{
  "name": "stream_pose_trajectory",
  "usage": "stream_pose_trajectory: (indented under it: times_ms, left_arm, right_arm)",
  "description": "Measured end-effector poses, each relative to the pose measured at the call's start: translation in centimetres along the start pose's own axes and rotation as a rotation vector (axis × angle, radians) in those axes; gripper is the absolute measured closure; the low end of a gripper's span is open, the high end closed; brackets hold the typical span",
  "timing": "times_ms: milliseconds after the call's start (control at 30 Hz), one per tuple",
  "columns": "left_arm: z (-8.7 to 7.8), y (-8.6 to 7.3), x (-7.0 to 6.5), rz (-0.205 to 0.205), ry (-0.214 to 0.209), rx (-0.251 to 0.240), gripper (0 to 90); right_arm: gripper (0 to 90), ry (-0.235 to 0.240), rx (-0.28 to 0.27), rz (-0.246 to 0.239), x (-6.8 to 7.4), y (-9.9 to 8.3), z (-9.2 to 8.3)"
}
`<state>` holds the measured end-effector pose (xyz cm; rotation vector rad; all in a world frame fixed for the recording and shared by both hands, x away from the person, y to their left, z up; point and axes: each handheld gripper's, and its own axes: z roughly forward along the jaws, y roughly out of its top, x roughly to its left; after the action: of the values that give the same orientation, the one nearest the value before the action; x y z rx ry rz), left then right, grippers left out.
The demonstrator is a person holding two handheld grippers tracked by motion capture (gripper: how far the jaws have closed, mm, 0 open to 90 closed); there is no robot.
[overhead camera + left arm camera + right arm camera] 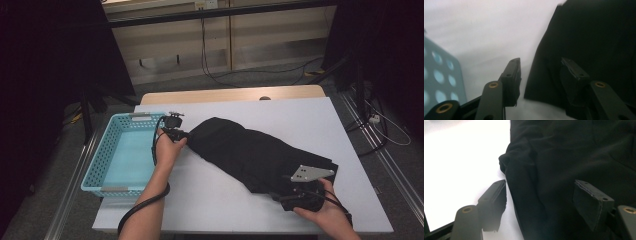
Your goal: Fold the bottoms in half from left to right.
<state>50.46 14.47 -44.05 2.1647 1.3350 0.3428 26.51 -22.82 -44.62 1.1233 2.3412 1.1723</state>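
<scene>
While a black garment [260,152] lies stretched diagonally across the white surface [300,115], a hand-held gripper sits at each of its ends. The left hand-held gripper [181,134] meets the upper-left end, just beside a light-blue perforated basket [107,160]; its own view shows the jaws spread wide, one over bare surface, the other over the cloth's edge. The right hand-held gripper [295,192], topped by a grey plate, is at the lower-right end, jaws likewise wide apart astride a bunched fold, not closed on it
</scene>
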Motion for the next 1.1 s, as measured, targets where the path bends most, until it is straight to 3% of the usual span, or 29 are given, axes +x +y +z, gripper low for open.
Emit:
stream_pose_trajectory:
  times_ms: [33, 133, 233, 333, 367, 400, 433, 500, 567, 733, 833, 1000, 1100]
  left_arm:
    - [0.1, -0.1, -0.1, -0.015, -0.033, 0.000, 63.8]
    - [0.2, 0.1, -0.4, -0.013, -0.047, 0.009, 81.1]
    - [0.0, 0.7, -0.4, 0.001, -0.013, 0.021, 84.9]
    - [-0.2, 1.4, -0.4, 0.022, 0.005, -0.047, 83.9]
    - [-0.2, 1.7, -0.5, 0.043, 0.026, -0.083, 77.3]
    - [0.1, 1.9, -0.5, 0.050, 0.023, -0.106, 61.3]
    - [0.4, 2.2, -0.5, 0.042, -0.004, -0.116, 49.0]
    - [1.2, 2.6, -0.6, 0.030, -0.027, -0.129, 36.7]
    - [2.3, 2.9, -0.6, 0.032, -0.058, -0.139, 30.9]
    - [4.4, 3.1, -0.9, 0.039, -0.061, -0.115, 25.5]
    - [4.4, 3.4, -1.2, 0.057, -0.061, -0.101, 36.5]
    - [4.2, 3.4, -1.6, 0.025, -0.165, -0.078, 79.2]
    - [3.8, 3.6, -1.7, 0.015, -0.141, -0.064, 83.8]
  right_arm:
    - [26.9, 0.003, 0.001, 0.000, 0.0, 0.0, 0.0]
    - [26.3, 0.002, -0.001, 0.002, 0.0, 0.0, 0.0]
    - [25.5, 0.001, -0.009, 0.005, 0.0, 0.1, -0.1]
    - [24.9, 0.002, -0.014, 0.006, 0.0, 0.1, -0.2]
    - [24.6, 0.002, -0.017, 0.006, 0.0, 0.1, -0.2]
    - [24.4, 0.004, -0.018, 0.007, -0.1, 0.1, -0.2]
    - [24.2, 0.006, -0.019, 0.008, -0.1, 0.1, -0.1]
    - [23.9, 0.010, -0.016, 0.010, -0.1, 0.2, 0.0]
    - [23.9, 0.017, -0.017, 0.008, -0.1, 0.2, 0.1]
    - [23.2, 0.024, -0.020, 0.005, 0.0, 0.3, 0.2]
    - [23.2, 0.030, -0.016, 0.003, 0.0, 0.3, 0.3]
    - [23.1, 0.031, -0.010, -0.003, 0.1, 0.4, 0.6]
    - [23.1, 0.031, -0.012, -0.004, 0.0, 0.5, 0.5]
